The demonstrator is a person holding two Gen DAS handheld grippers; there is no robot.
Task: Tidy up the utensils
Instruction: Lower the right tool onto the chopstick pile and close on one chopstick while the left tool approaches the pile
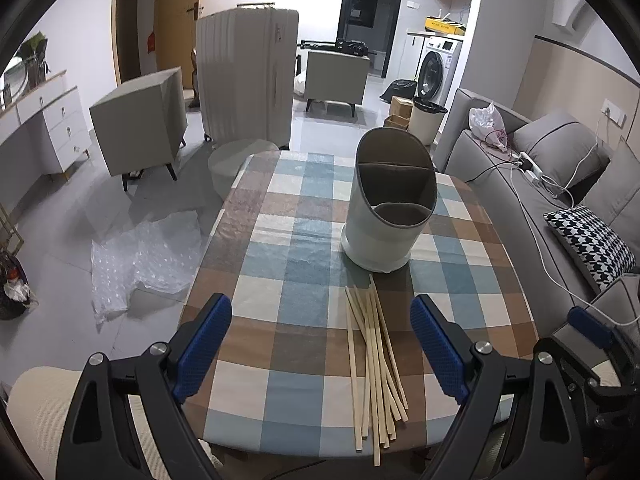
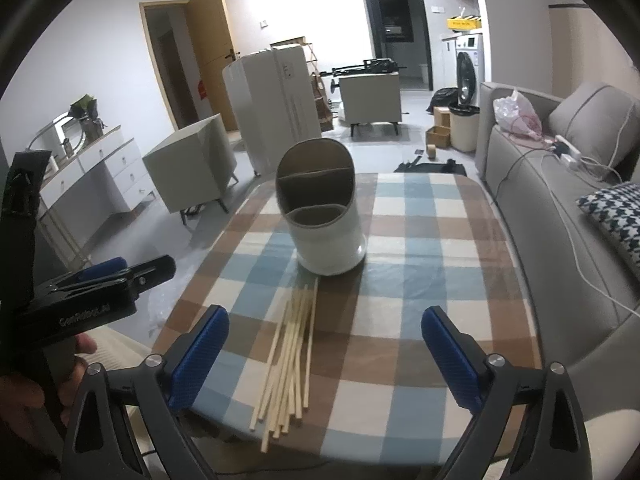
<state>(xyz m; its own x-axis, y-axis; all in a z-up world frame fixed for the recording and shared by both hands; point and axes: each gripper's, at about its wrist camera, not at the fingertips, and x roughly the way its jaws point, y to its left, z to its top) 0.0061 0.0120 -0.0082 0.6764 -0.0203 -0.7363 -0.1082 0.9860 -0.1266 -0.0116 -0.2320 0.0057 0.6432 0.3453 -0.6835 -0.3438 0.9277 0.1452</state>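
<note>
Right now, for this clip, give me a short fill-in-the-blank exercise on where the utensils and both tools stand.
1. The chopsticks lie loose on the checked ____.
2. The utensil holder stands upright with its compartments ____.
3. The left tool and the right tool both have their jaws ____.
4. The bundle lies between the tools and the ____.

Missing words: tablecloth; empty; open; holder
</note>
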